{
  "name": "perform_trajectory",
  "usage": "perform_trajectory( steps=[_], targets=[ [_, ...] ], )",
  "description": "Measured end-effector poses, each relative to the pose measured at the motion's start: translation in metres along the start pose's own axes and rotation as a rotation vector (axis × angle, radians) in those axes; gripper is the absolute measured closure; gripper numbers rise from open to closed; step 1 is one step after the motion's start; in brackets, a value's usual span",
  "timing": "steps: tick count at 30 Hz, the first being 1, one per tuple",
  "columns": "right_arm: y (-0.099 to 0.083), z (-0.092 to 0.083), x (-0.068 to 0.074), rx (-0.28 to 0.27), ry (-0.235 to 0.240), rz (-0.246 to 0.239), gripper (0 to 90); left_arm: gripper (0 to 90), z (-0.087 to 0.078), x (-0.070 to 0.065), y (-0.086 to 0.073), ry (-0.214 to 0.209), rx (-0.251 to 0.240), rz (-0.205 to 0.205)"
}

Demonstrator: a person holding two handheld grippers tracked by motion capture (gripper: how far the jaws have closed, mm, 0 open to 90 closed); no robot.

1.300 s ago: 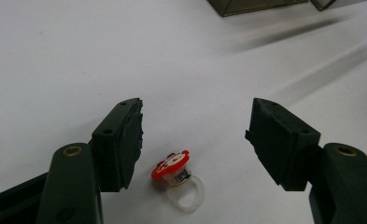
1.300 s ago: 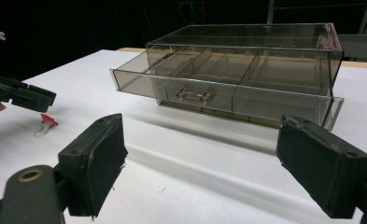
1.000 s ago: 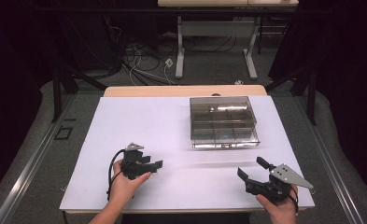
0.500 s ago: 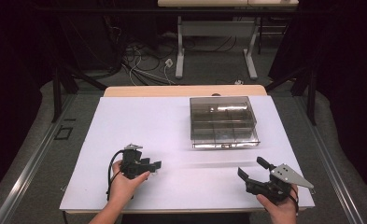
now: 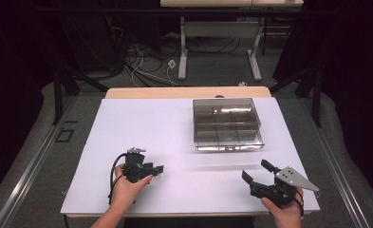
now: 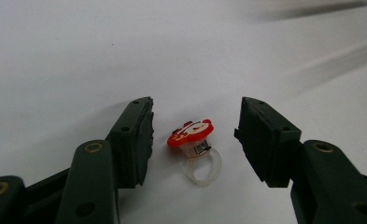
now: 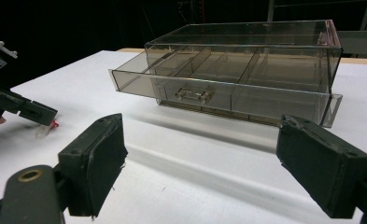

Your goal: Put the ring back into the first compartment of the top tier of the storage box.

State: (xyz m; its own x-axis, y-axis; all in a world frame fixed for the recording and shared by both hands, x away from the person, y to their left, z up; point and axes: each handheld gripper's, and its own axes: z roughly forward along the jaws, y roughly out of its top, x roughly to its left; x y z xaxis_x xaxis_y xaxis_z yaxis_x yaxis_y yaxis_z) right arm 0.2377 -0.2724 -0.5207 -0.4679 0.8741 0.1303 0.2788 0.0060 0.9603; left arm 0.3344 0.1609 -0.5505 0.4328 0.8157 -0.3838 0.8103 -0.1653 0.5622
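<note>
A small toy ring [image 6: 193, 138] with a red cartoon top and a clear band lies on the white table between the jaws of my left gripper [image 6: 196, 109]. The jaws have just been closing, but a gap remains on each side of the ring and neither pad touches it. In the high view the left gripper [image 5: 158, 169] rests low at the table's front left. My right gripper [image 5: 255, 169] is at the front right, wide open with nothing in it. From the right gripper view [image 7: 204, 135] the ring [image 7: 42, 131] shows under the left gripper [image 7: 17, 105].
A smoky clear plastic drawer box [image 5: 227, 123] stands at the back right of the white table [image 5: 174, 128]. Its drawer [image 7: 218, 93] is pulled out a little, with bare divided compartments. Dark floor, cables and table legs lie beyond the far edge.
The left gripper's jaws have narrowed around the ring. Both hands have stayed where they were.
</note>
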Motion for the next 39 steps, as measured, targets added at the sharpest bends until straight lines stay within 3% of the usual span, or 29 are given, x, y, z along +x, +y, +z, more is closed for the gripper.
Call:
perform_trajectory(
  steps=[11, 25, 39],
  targets=[
    [-0.0002, 0.0, -0.0013, 0.003, 0.002, -0.004, 15.0, 53.2, 0.0012, -0.0044, -0.0017, 0.015, 0.003, -0.004],
    [-0.0003, 0.0, -0.0014, 0.004, 0.002, -0.003, 15.0, 64.5, 0.0006, -0.0058, -0.0017, 0.066, 0.025, 0.038],
    [-0.0002, 0.0001, -0.0012, 0.002, 0.005, -0.004, 15.0, 69.2, 0.0007, -0.0048, -0.0023, 0.07, 0.01, 0.02]
  ],
)
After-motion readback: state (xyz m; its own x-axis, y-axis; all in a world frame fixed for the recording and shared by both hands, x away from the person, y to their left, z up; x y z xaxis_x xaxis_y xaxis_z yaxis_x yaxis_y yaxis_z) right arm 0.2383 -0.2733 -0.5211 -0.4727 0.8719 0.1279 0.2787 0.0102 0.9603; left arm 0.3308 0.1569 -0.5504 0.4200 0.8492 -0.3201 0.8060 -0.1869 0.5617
